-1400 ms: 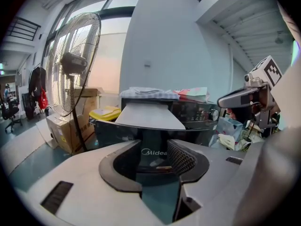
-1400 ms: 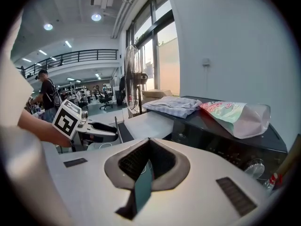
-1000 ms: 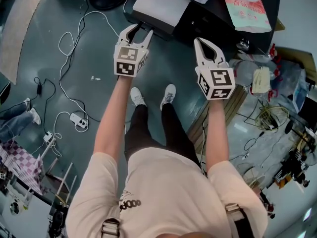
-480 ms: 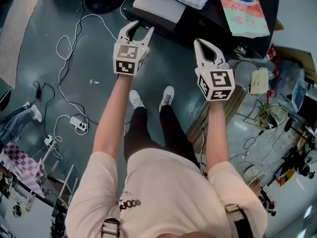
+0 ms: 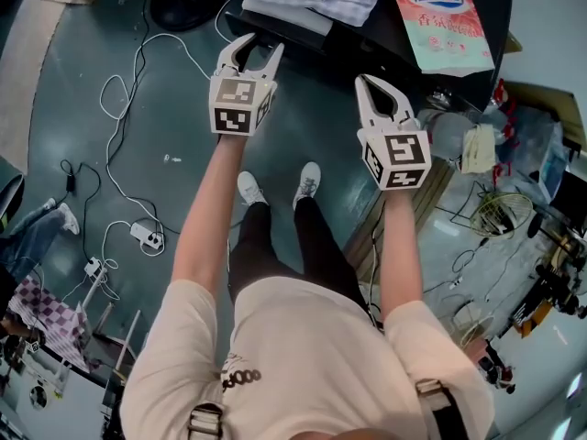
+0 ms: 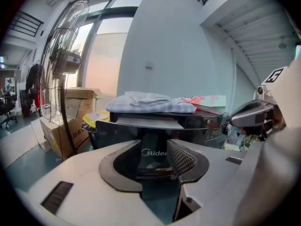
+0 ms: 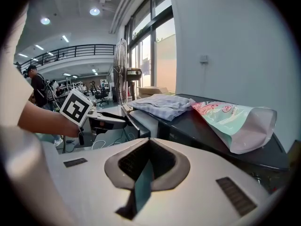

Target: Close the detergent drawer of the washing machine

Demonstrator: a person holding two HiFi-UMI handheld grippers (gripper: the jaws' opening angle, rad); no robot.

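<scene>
Straight ahead of the left gripper (image 6: 152, 145), framed in the gap between its jaws, sits the detergent drawer (image 6: 149, 122). Its dark front panel, marked with a pale logo, faces the jaw tips, and its white top shows just above them. The drawer sticks out a little from the black washing machine (image 5: 385, 39) behind it. Those jaws stand well apart and hold nothing; whether their tips touch the panel cannot be told. Beyond and above the jaws a folded checked cloth (image 6: 150, 102) lies on the machine's top, with a printed bag (image 5: 440, 16) lying to its right. Off to the left of the jaws stands a pedestal fan (image 6: 63, 60), with cardboard boxes (image 6: 77, 102) behind its pole. The right gripper (image 7: 149, 141) has its jaws pressed together at the tips with nothing between them. It is held to the right of the left gripper, near the machine's front edge and apart from the drawer, and the bag lies ahead and to the right of its jaws. Below both grippers, white cables (image 5: 128, 81) trail across the grey-green floor (image 5: 83, 108).
</scene>
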